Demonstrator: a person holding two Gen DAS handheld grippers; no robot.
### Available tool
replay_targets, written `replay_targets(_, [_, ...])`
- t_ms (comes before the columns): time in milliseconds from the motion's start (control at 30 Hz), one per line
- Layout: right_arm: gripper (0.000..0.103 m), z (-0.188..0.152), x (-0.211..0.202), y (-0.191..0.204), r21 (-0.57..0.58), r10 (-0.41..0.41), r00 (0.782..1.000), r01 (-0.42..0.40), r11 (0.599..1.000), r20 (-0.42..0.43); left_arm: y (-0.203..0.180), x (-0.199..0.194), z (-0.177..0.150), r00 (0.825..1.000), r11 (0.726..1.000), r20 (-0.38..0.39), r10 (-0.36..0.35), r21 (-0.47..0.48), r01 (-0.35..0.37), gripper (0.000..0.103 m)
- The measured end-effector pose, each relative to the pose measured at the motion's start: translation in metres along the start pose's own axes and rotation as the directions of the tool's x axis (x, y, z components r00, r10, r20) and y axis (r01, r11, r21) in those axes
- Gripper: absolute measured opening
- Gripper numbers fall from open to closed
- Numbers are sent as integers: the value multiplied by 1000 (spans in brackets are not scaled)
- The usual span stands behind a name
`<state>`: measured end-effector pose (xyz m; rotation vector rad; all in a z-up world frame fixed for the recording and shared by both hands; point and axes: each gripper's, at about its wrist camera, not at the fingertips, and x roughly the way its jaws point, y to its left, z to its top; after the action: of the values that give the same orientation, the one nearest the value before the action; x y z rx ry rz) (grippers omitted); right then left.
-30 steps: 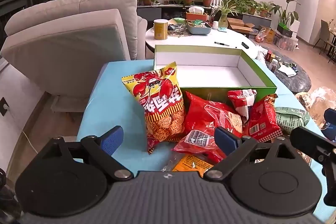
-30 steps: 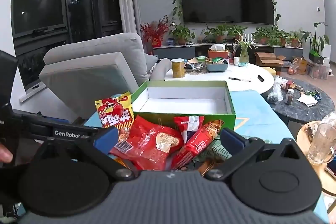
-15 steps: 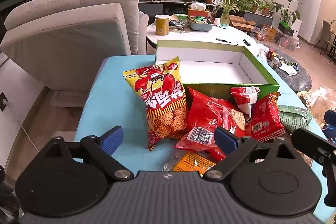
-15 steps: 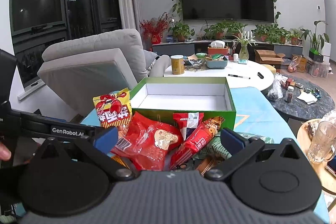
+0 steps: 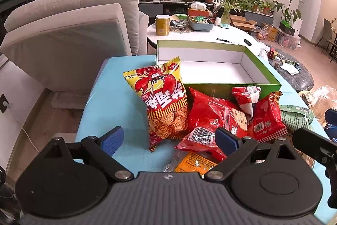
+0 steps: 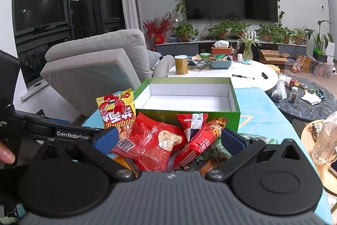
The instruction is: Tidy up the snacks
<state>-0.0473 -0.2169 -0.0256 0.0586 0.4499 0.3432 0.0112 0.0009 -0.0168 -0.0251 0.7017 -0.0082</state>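
Blue-covered counter (image 5: 109, 85) carries everything; behind it a grey recliner (image 5: 69, 20) and a white round table w/ a yellow can (image 5: 162, 25). On the counter sits a green box (image 5: 271, 80), white inside, nothing in it. Snacks lie heaped right against its near wall: big red bag (image 5: 212, 117) in the middle, yellow crayfish bag (image 5: 163, 98) propped upright at the left w/ its top corner overlapping the box's near-left corner, smaller red pack (image 5: 266, 117) to the right, a small torn red-white pack (image 5: 246, 96) leaning on the box front, pale green pack (image 5: 294, 115) at far right, orange pack (image 5: 195, 163) flat at the front. Left gripper (image 5: 169, 139) is spread wide, holding nothing, just short of the pile. Right gripper (image 6: 168, 139) likewise spread & empty, above the pile's near edge.
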Motion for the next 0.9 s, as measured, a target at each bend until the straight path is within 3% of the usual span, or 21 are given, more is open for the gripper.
replay_targets(900, [101, 2, 6, -4, 25, 14, 1000, -14, 1000, -27, -2, 0, 1, 1000, 1000, 2, -4, 20, 4, 93])
